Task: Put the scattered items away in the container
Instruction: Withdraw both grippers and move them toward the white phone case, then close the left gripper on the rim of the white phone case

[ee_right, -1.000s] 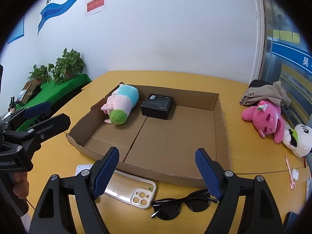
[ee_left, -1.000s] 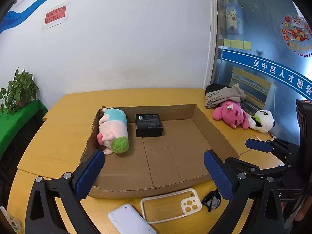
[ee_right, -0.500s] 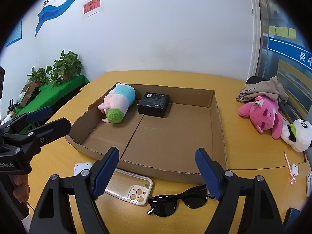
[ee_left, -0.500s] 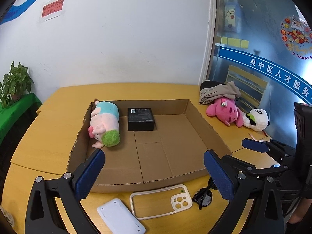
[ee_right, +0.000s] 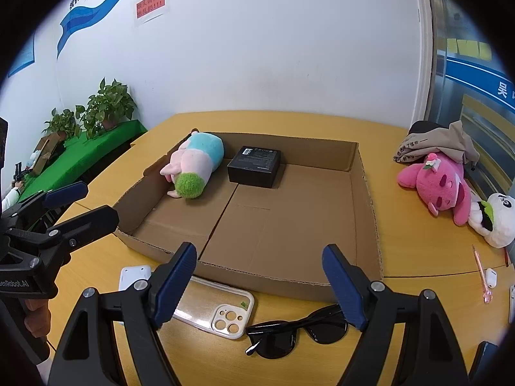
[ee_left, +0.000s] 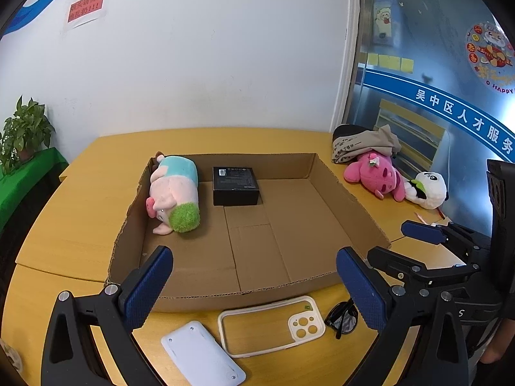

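A shallow cardboard box point(ee_left: 349, 201) point(ee_right: 363, 189) lies on the yellow table. Inside it are a pastel plush point(ee_left: 175, 191) point(ee_right: 196, 165) and a black box point(ee_left: 235, 185) point(ee_right: 256, 165). In front of the box lie a white pad point(ee_left: 201, 357) point(ee_right: 133, 275), a clear phone case point(ee_left: 273, 325) point(ee_right: 215, 307) and black sunglasses point(ee_left: 342, 318) point(ee_right: 296, 329). A pink plush point(ee_left: 375, 175) point(ee_right: 437, 185) and a panda plush point(ee_left: 428, 189) point(ee_right: 495, 218) lie right of the box. My left gripper point(ee_left: 254, 284) is open and empty above the near items. My right gripper point(ee_right: 259, 281) is open and empty above the sunglasses.
A grey cloth bundle point(ee_left: 363, 143) point(ee_right: 434, 143) sits behind the pink plush. A pink pen point(ee_right: 481, 273) and a small white item point(ee_right: 491, 276) lie at the right edge. Potted plants point(ee_right: 106, 106) stand on a green-covered surface to the left.
Both grippers have risen and drawn back slightly, so the box and near items sit lower and further in view. Both stay open and empty. No item has moved.
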Demonstrator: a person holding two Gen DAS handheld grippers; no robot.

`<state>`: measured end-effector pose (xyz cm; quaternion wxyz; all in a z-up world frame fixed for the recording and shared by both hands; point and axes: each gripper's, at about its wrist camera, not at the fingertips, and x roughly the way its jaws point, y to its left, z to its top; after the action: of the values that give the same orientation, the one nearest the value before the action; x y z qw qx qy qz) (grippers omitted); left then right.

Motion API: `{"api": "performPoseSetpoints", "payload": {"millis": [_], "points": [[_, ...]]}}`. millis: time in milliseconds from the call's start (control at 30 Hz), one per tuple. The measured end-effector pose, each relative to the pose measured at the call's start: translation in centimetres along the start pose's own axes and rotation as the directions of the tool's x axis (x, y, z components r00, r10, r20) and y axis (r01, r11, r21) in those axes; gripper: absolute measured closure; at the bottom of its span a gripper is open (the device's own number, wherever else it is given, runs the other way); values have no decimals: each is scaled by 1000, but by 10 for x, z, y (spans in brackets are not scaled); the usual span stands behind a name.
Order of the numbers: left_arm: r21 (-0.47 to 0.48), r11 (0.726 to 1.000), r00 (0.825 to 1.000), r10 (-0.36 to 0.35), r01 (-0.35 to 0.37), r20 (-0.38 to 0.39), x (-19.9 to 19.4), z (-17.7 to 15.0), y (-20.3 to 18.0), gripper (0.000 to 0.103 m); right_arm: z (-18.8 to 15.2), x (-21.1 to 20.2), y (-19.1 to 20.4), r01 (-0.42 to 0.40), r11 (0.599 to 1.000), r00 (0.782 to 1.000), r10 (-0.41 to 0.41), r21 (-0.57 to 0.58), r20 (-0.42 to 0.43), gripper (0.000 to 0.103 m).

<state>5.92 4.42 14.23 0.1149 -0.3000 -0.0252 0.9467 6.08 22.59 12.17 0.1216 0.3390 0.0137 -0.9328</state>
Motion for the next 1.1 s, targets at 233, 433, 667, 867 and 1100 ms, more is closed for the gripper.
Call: {"api": "performPoseSetpoints", "payload": {"millis": [233, 433, 667, 867, 1100], "points": [[-6, 1000, 1000, -5, 5, -7, 3, -4, 1, 0, -2, 1, -2, 1, 1000, 1000, -1, 3, -7, 23], [-10, 1000, 999, -12, 12, -39, 8, -13, 6, 0, -8, 5, -6, -2, 1000, 1000, 2, 8, -24, 23], [-20, 1000, 985, -27, 24, -169, 36, -47, 18, 1, -39, 42, -5, -87, 996, 983, 86, 0, -164, 23], [-45, 998, 957, -56, 45, -286, 76, -75, 25, 7, -63, 87, 2, -130, 991, 954, 129, 12, -270, 24], [-82, 994, 917, -98, 72, -387, 118, -95, 27, 25, -71, 118, 0, -168, 985, 932, 172, 41, -318, 28]]}}
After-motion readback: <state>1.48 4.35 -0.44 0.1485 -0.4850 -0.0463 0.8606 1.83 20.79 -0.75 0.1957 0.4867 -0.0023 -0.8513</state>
